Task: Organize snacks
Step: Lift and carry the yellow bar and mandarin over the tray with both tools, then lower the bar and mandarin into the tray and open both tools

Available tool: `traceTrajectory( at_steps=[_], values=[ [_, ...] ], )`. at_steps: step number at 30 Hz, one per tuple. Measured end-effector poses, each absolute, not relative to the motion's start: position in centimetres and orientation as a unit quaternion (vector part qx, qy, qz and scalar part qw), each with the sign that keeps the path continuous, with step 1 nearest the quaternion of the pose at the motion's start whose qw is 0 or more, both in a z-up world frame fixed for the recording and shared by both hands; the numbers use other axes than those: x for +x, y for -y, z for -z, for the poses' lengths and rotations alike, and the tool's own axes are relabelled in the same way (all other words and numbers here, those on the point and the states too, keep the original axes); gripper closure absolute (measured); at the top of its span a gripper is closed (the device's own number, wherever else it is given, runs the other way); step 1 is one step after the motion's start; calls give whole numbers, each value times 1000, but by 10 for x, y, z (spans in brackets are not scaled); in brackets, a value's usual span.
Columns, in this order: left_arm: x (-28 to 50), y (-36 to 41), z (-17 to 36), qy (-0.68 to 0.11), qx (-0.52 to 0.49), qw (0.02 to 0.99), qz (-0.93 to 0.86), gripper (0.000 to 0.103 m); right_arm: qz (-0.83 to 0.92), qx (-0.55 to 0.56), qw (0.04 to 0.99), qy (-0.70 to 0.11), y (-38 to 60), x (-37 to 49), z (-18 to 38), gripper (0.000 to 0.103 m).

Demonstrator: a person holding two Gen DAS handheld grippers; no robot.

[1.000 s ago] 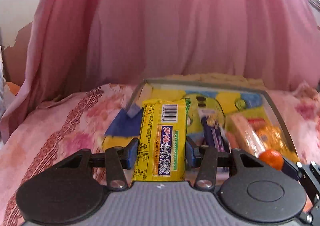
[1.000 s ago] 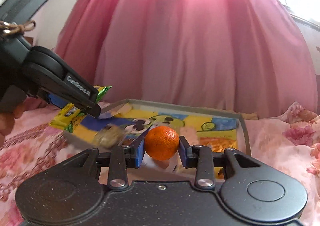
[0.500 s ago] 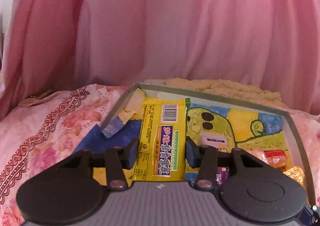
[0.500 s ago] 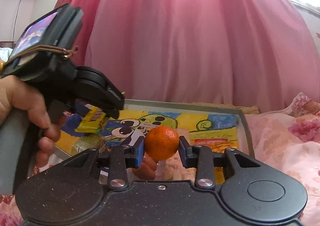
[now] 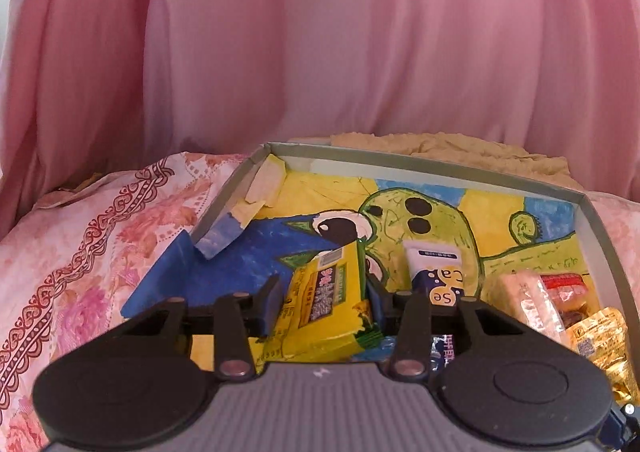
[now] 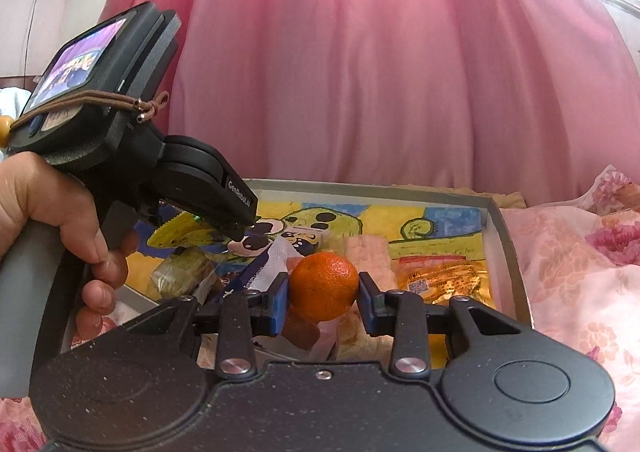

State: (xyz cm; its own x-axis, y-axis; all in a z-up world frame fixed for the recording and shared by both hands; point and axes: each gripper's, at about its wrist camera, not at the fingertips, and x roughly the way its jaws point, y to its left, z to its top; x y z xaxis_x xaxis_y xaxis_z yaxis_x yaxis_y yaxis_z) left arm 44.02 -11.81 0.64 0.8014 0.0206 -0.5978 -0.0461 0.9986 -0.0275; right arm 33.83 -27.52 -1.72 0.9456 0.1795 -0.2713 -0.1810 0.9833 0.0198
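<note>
The step in hand is judged to be the placing of snacks into the shallow box [image 5: 432, 162] on the floral bedding [image 5: 100, 228]. The yellow snack packet [image 5: 326, 304] is seen tilted between the fingers of the left gripper [image 5: 322, 302], which are spread slightly wider than the packet, so a release seems under way; whether a firm hold remains cannot be told. The packet lies low over the painted box floor, at about 6 o'clock in the left wrist view. A tangerine [image 6: 323, 285] is clamped by the right gripper [image 6: 323, 288], held above the box's near edge.

Next, a clean withdrawal of the left gripper is called for, then the lowering of the tangerine into a free spot, perhaps toward 12 o'clock, away from the wrapped snacks [image 6: 440, 276].

In the right wrist view, the left gripper is pitched nose-down at 10 o'clock, its handle gripped by a hand [image 6: 60, 220].
</note>
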Motion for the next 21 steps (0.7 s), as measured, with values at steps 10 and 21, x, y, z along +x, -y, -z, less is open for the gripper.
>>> traceTrajectory(
  at_steps=[10,21],
  values=[
    [441,118,-4,-315,-21,949,-17,56,-91,-1,986,-138,275,341,19,65],
    [441,117,-2,-314,-23,949,-17,56,-91,-1,986,-138,275,341,19,65]
  ],
)
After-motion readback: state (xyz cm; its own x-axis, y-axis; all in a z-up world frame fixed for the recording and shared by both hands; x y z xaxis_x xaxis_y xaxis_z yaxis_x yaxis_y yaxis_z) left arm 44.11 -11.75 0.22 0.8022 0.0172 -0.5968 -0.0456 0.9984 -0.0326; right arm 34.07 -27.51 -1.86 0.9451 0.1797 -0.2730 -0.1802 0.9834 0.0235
